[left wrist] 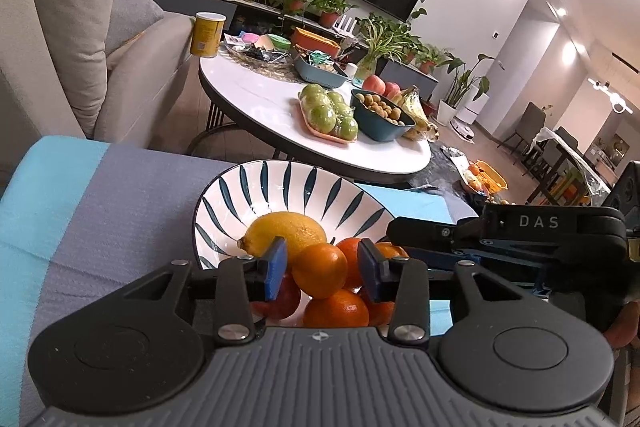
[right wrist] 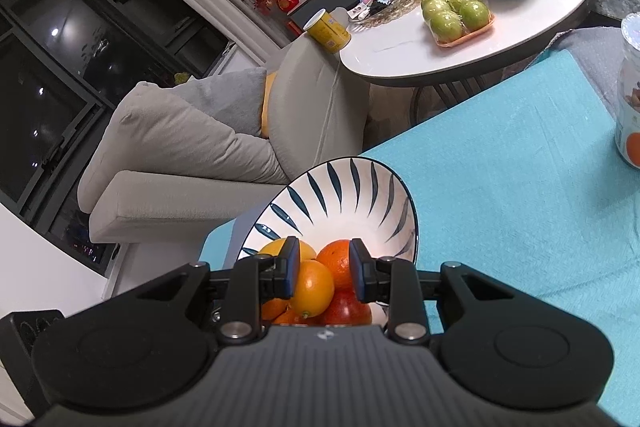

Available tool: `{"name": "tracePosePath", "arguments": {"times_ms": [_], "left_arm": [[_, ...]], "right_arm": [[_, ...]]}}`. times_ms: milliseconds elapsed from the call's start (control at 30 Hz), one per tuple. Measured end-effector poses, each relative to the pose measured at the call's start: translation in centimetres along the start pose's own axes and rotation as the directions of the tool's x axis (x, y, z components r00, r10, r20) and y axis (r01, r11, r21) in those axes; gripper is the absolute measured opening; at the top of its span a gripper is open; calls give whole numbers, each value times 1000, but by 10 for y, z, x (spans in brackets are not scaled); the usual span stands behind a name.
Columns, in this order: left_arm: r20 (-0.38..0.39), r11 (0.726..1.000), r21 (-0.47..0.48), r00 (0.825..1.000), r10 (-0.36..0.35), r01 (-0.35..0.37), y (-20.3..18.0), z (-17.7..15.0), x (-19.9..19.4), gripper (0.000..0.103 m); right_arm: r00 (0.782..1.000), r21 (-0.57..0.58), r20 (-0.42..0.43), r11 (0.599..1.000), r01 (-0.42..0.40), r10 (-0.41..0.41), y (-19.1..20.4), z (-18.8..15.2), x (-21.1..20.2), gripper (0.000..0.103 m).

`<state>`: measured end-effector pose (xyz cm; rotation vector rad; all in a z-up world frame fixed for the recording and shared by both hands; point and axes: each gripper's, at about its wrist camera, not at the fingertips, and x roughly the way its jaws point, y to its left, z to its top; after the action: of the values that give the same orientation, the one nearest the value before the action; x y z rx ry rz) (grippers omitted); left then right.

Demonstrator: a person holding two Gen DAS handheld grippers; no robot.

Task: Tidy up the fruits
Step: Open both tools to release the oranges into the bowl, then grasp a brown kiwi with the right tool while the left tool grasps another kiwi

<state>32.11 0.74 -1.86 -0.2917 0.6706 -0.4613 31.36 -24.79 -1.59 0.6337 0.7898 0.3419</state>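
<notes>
Both handheld tools look alike: the black plastic left gripper (left wrist: 323,271) and black plastic right gripper (right wrist: 325,274) carry blue rubber pads (left wrist: 276,271), silver screws, and ribbed grey housings; one arm reads "DAS" in white.

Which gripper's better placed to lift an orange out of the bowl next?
Left, probably. The left gripper has an orange centred between its open fingers, top of the pile. The right gripper is also open over the bowl, but its orange sits against one finger.
</notes>
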Motion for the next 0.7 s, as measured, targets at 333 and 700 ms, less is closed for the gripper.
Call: {"name": "tracePosePath", "arguments": {"times_ms": [333, 700], "left_arm": [[2, 1000, 15, 1000, 21, -22, 1, 1, -8, 38], [2, 999, 34, 999, 39, -39, 1, -8, -24, 41]], "right_arm": [[1000, 16, 21, 1000, 14, -14, -5, 0, -12, 35], [1000, -16, -3, 1000, 26, -26, -3, -13, -19, 35]]}}
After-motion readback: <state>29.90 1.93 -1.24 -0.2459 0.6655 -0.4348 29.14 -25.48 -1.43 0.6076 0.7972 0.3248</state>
